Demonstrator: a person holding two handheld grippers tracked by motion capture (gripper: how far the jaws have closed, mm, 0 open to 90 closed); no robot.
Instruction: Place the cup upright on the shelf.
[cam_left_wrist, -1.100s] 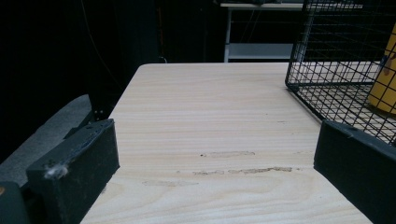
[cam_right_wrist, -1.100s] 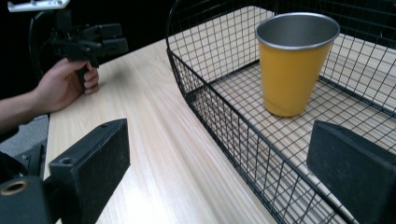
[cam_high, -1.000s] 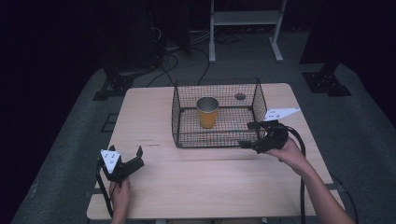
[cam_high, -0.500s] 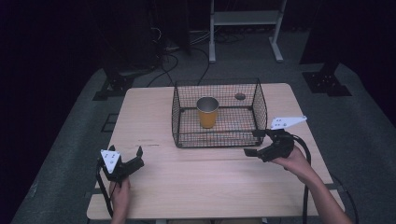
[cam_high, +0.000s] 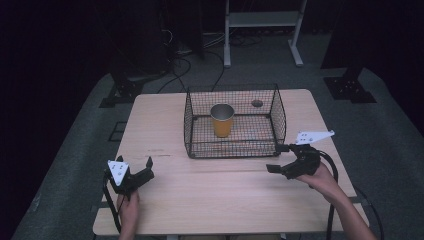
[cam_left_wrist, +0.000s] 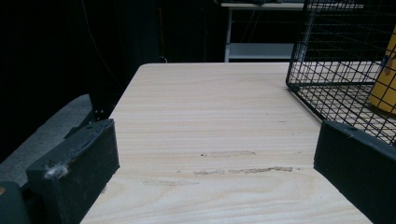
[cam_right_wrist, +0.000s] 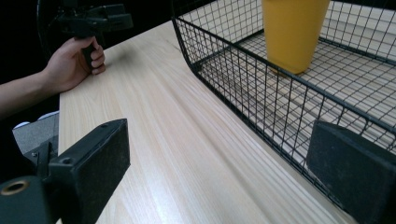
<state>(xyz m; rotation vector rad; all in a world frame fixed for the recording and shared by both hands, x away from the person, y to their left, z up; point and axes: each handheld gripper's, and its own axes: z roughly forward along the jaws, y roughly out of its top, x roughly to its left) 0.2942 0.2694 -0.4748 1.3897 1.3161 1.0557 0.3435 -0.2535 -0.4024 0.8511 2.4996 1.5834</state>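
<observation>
Standing Alone: Cup in Basket, Both Grippers Empty

Sitting upright inside the wire basket (cam_high: 280, 117) at the table's (cam_high: 210, 200) far middle, the orange cup (cam_high: 222, 120) is touching neither tool. The right gripper (cam_high: 278, 159) is hovering just off the basket's near right corner, jaws spread and holding nothing. The left gripper (cam_high: 148, 169) is waiting well apart at the near left edge, jaws likewise gaping and empty.
</observation>
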